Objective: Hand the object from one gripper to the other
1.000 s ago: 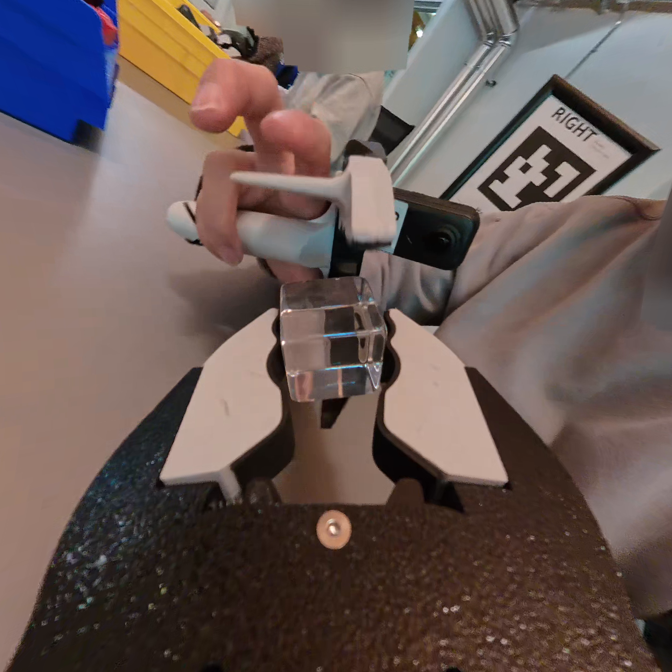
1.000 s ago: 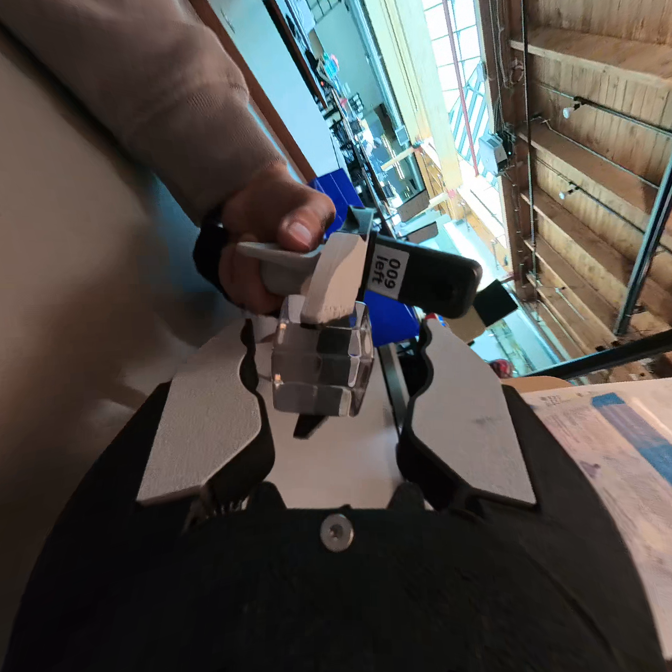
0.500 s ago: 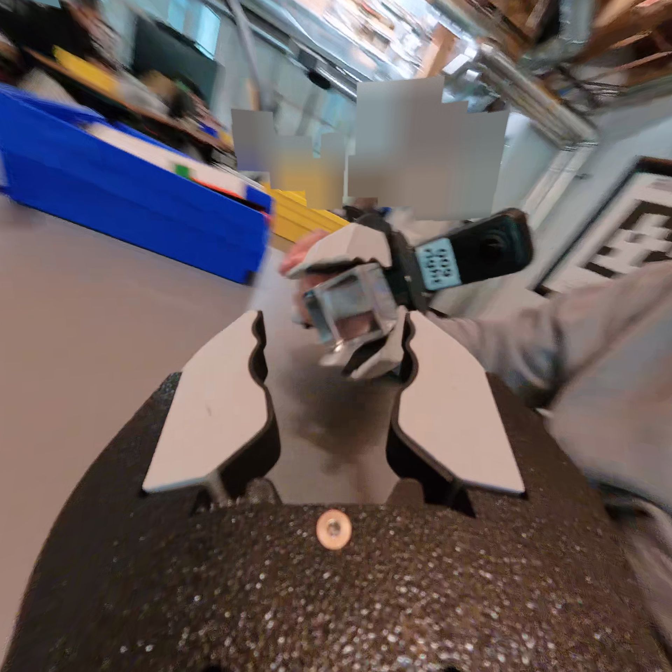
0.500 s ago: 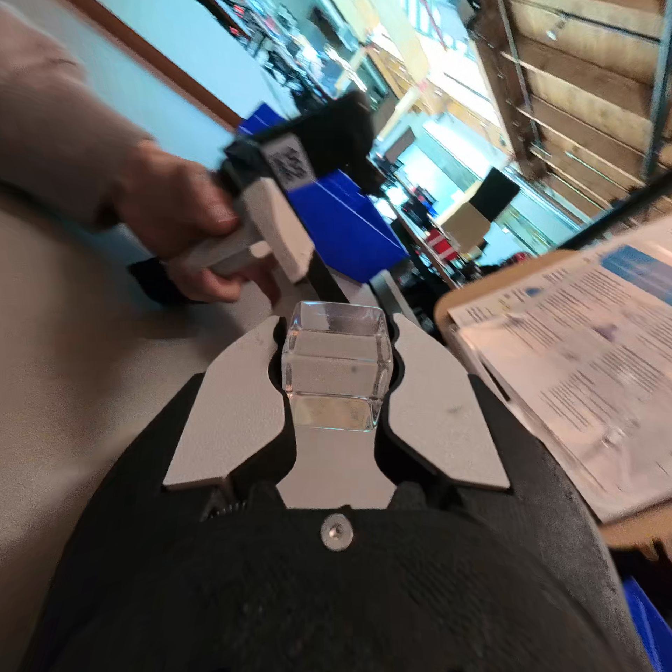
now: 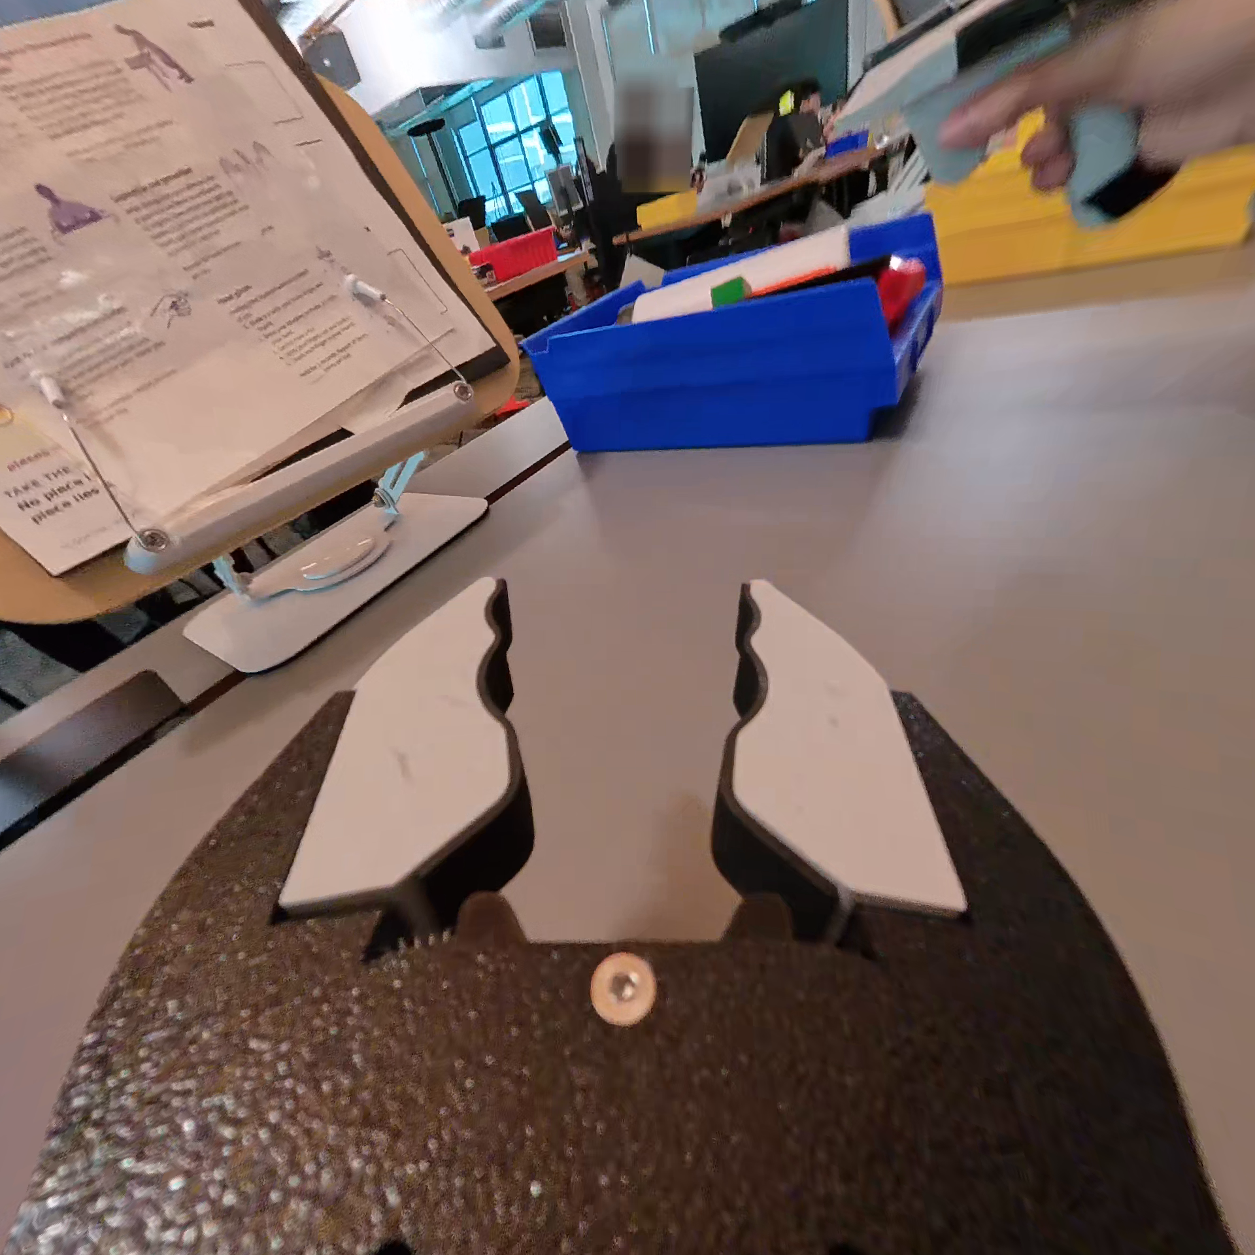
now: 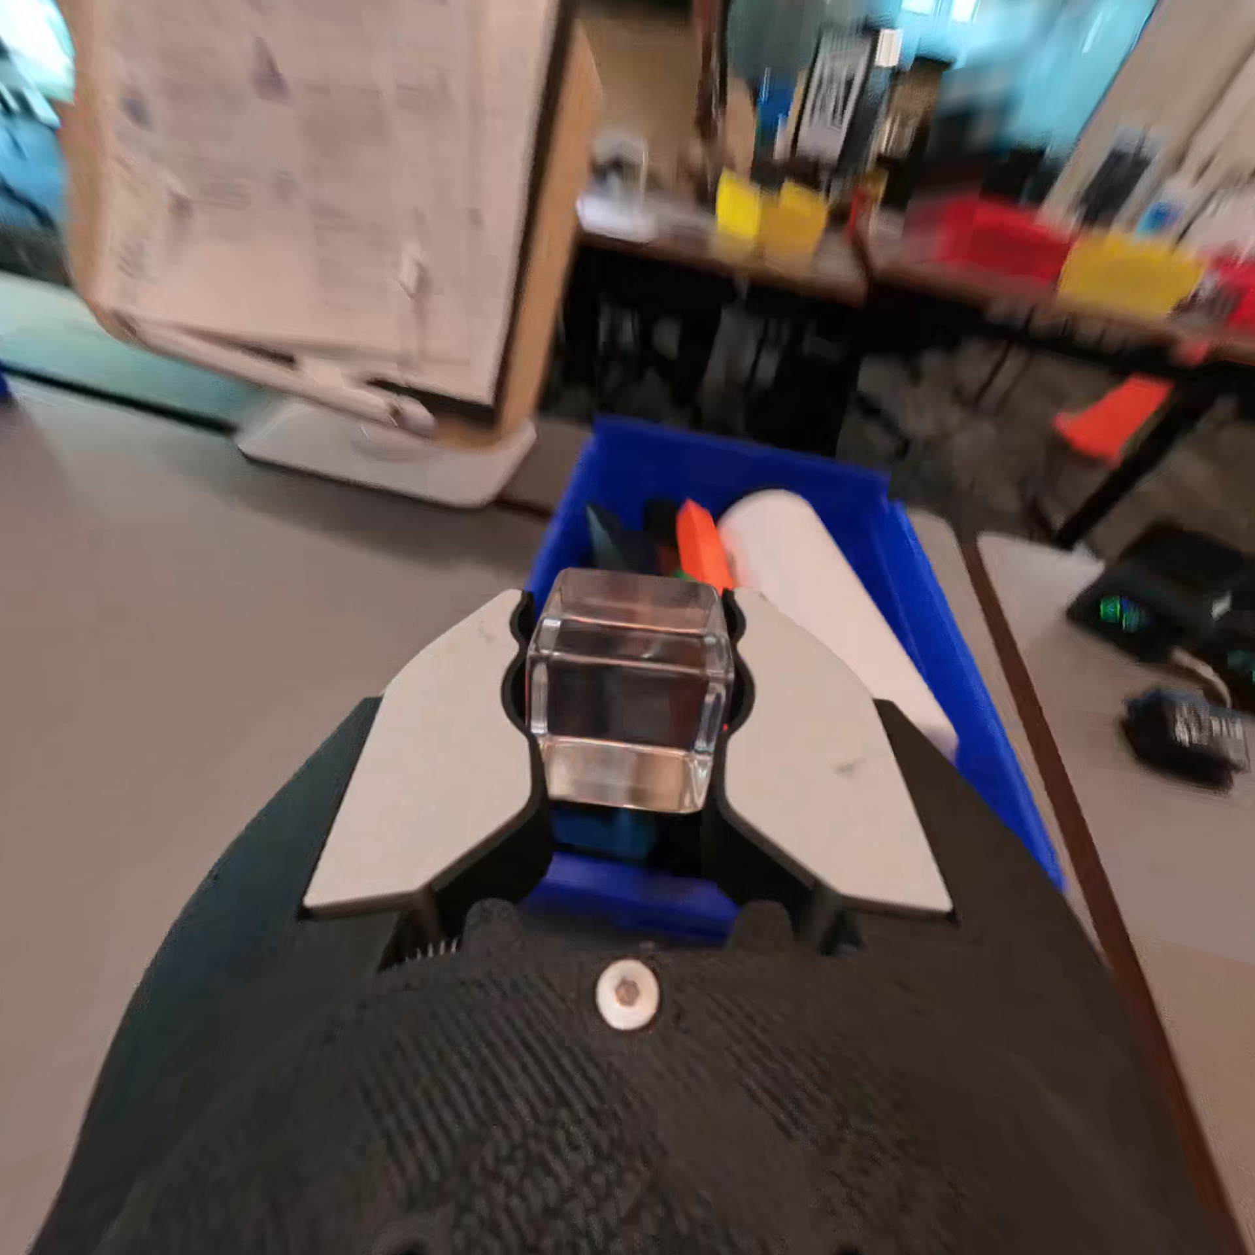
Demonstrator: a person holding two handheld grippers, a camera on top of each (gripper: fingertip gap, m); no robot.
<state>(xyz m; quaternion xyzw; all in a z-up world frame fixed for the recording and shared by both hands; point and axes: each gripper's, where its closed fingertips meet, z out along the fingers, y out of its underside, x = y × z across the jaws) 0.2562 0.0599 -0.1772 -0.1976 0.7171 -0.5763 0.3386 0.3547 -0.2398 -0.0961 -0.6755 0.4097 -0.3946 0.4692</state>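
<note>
From my remote seat, the right gripper [image 5: 1005,102] showed only as a smear at the top right corner of the left wrist view, cut by the frame, so I could not read its jaws there. The hand [image 5: 1114,88] around it was just as blurred. In the right wrist view, the clear cube [image 6: 628,686] hid part of the blue bin [image 6: 951,652] behind it, and motion blur left the bin's contents unclear. The paper stand [image 6: 305,204] at the desk's [image 6: 204,611] far edge was smeared and cropped at the top.
</note>
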